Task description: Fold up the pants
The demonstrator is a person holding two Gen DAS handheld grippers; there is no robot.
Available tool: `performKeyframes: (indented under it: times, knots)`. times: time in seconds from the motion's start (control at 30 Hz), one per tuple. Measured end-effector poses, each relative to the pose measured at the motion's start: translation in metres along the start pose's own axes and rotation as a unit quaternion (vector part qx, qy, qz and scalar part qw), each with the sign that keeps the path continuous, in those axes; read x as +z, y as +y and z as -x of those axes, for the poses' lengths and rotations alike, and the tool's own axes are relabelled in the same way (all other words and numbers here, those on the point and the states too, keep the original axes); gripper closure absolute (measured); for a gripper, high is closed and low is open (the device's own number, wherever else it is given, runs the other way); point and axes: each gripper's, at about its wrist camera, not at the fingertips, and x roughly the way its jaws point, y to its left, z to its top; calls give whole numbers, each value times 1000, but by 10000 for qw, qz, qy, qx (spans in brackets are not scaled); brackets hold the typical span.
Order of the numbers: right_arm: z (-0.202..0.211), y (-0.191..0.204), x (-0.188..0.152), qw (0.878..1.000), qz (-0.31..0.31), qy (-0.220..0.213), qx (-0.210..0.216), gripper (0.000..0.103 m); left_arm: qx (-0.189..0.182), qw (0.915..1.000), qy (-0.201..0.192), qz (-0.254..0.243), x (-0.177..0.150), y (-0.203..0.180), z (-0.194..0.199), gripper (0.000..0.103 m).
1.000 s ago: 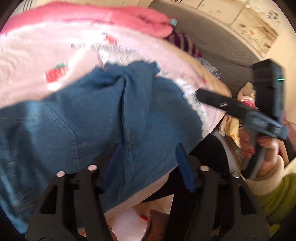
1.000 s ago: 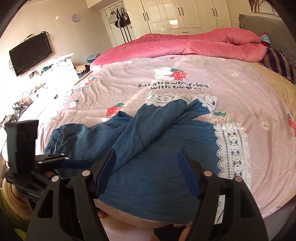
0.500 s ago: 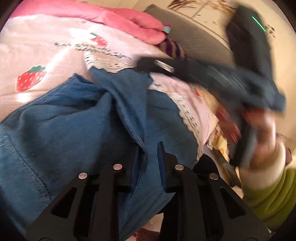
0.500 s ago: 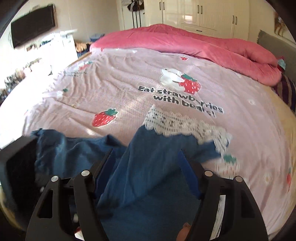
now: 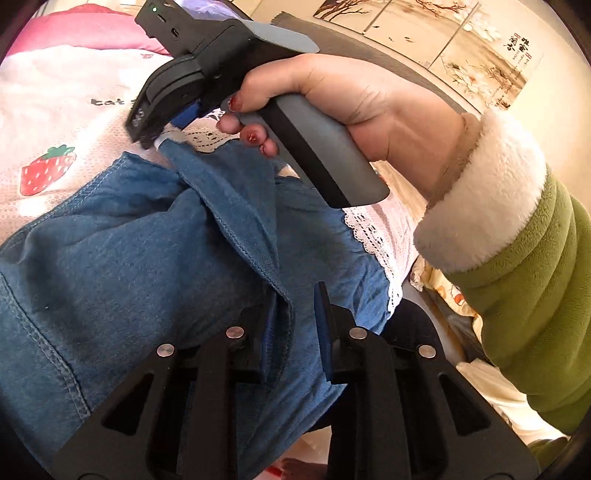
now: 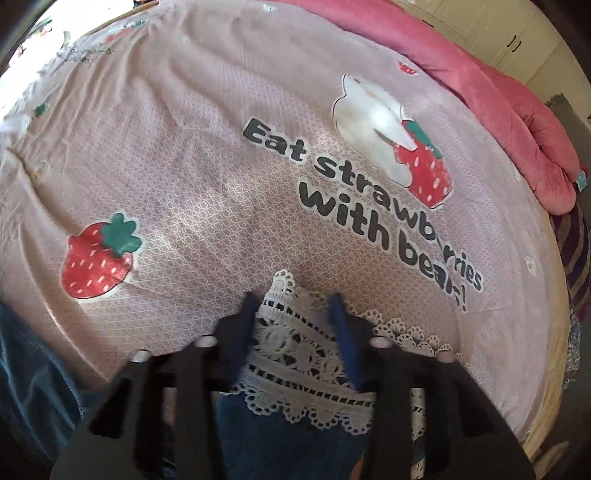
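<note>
Blue denim pants (image 5: 129,258) with white lace hems lie rumpled on a pink strawberry-print bedsheet (image 6: 184,166). My left gripper (image 5: 291,310) is shut on a raised fold of the denim near the bed's front edge. My right gripper (image 6: 293,306) points steeply down at one leg's end. Its jaws are closing, and the pads pinch the bunched lace hem (image 6: 295,354). The left wrist view shows the right gripper (image 5: 147,136) at that leg's tip, held by a hand (image 5: 351,103) in a green sleeve (image 5: 517,277). The other leg's lace hem (image 5: 373,236) lies flat.
A rolled pink quilt (image 6: 498,96) lies along the far side of the bed. A striped pillow (image 6: 576,251) sits at the right edge. Behind are a grey headboard (image 5: 369,48), wall pictures (image 5: 461,48) and white wardrobes (image 6: 517,33).
My left gripper shut on the denim fold. My right gripper swept across over the pants, tilted down to the far leg end, and its jaws came together on the lace hem.
</note>
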Motion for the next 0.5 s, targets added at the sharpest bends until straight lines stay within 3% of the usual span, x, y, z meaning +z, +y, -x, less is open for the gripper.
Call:
performKeyframes:
  times: [0.2,0.23,0.4,0.5]
  knots:
    - [58,-44,-27,9933,-709,-794,456,94,202,9998,17,79,2,8,3,91]
    - [70,-54,-35,9903,-864,-946,530,94,191,9998,17,108,1,9,5,95]
    - [139,-106,-102,9666,-1755,-1712,751,94,222,9997,-57,8,-1,8,11,96]
    - [160,-137,-157,9491,-2334,-1892,948,94,244,9996,-64,-91,-5,5,13,96]
